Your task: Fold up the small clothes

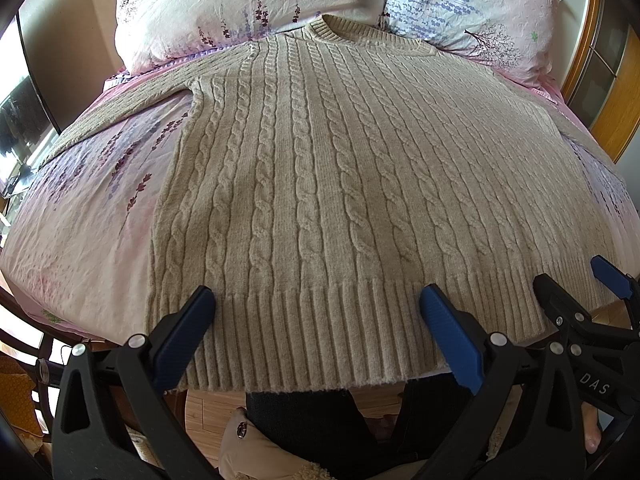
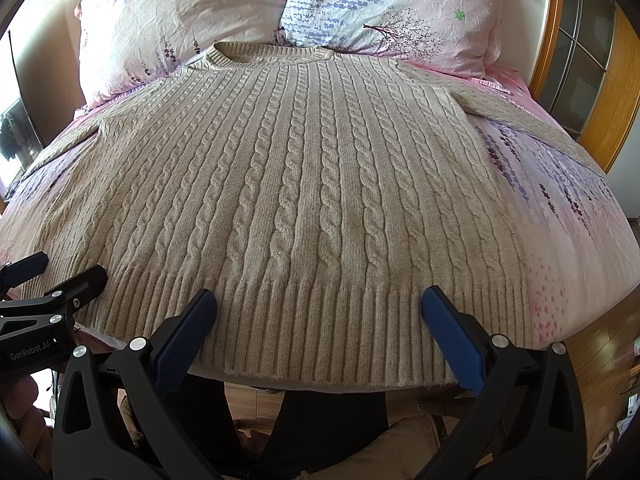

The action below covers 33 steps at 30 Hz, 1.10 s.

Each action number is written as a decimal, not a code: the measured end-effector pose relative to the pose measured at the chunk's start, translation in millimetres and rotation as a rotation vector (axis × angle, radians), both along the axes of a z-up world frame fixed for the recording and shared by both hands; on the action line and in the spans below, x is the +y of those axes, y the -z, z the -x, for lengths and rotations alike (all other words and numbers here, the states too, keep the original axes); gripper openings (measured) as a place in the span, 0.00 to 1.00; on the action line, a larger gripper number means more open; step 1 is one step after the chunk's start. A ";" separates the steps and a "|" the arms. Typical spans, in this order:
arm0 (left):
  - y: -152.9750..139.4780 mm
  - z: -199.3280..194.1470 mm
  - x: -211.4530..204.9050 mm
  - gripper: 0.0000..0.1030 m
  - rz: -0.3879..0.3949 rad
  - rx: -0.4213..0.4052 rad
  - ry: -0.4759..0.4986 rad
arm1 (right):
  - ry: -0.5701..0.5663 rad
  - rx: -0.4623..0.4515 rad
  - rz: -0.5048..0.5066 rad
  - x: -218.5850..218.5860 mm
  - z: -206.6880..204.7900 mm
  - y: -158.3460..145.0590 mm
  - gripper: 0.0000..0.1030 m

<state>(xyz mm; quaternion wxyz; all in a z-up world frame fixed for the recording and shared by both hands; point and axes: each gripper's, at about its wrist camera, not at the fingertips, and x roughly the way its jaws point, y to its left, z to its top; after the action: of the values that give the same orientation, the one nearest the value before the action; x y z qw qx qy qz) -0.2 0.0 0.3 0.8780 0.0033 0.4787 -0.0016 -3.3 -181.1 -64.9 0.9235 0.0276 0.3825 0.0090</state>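
A beige cable-knit sweater [image 1: 320, 168] [image 2: 304, 184] lies flat and face up on the bed, collar toward the pillows, ribbed hem at the near edge, both sleeves spread sideways. My left gripper [image 1: 318, 300] hovers open over the hem's left half, blue pads wide apart with nothing between them. My right gripper [image 2: 320, 300] is open over the hem's right half, also holding nothing. The right gripper [image 1: 576, 284] shows at the right edge of the left wrist view, and the left gripper [image 2: 60, 276] at the left edge of the right wrist view.
The bed has a pink floral sheet [image 1: 80, 216] [image 2: 580, 216] and two floral pillows [image 1: 240, 4] [image 2: 400, 4] at its head. A wooden frame [image 2: 600, 120] stands at the right. Below the hem are a person's dark legs [image 1: 320, 420] and wood floor [image 2: 600, 344].
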 end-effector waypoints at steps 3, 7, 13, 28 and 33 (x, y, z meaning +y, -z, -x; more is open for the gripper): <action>0.0 0.0 0.0 0.98 0.000 0.000 0.000 | 0.000 0.000 0.000 0.0 0.1 0.0 0.99; 0.0 0.0 0.0 0.98 0.000 -0.001 0.000 | 0.000 0.000 0.000 0.0 0.1 -0.1 0.99; 0.0 0.0 0.0 0.98 0.000 -0.001 0.000 | 0.000 0.000 0.000 0.0 0.2 -0.2 0.99; -0.1 0.1 0.0 0.98 0.000 -0.002 0.000 | -0.002 0.007 0.001 -0.5 -0.7 -0.6 0.99; 0.0 -0.5 0.2 0.98 0.000 0.005 -0.001 | -0.011 0.017 0.004 0.1 -2.5 -0.7 0.99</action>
<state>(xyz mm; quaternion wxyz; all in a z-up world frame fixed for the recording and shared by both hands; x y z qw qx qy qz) 0.2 0.2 0.3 0.8767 0.0031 0.4810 -0.0013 -0.8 -181.0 -64.2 0.9203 0.0235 0.3903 0.0133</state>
